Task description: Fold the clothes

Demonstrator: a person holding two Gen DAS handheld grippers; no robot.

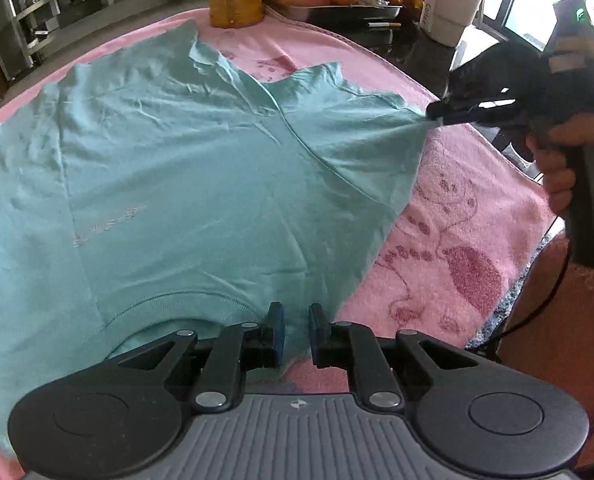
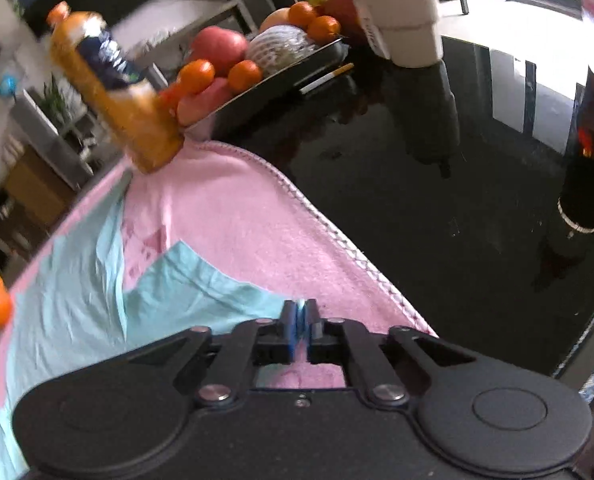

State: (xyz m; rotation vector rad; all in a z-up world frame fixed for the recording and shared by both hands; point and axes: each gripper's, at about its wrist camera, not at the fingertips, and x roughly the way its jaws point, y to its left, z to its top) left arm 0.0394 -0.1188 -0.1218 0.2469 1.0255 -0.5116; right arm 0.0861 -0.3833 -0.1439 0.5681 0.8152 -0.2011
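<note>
My right gripper (image 2: 301, 314) is pinching the shirt (image 1: 201, 184) corner at frame right to pull it flat; my left gripper (image 1: 296, 322) is waiting open, holding nothing.

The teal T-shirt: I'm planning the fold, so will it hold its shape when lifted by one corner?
Probably not. The teal T-shirt looks thin and floppy: it stretches into creases toward the right gripper, shut on its corner. It seems light. It may drag rather than slide on the fuzzy pink towel.
</note>
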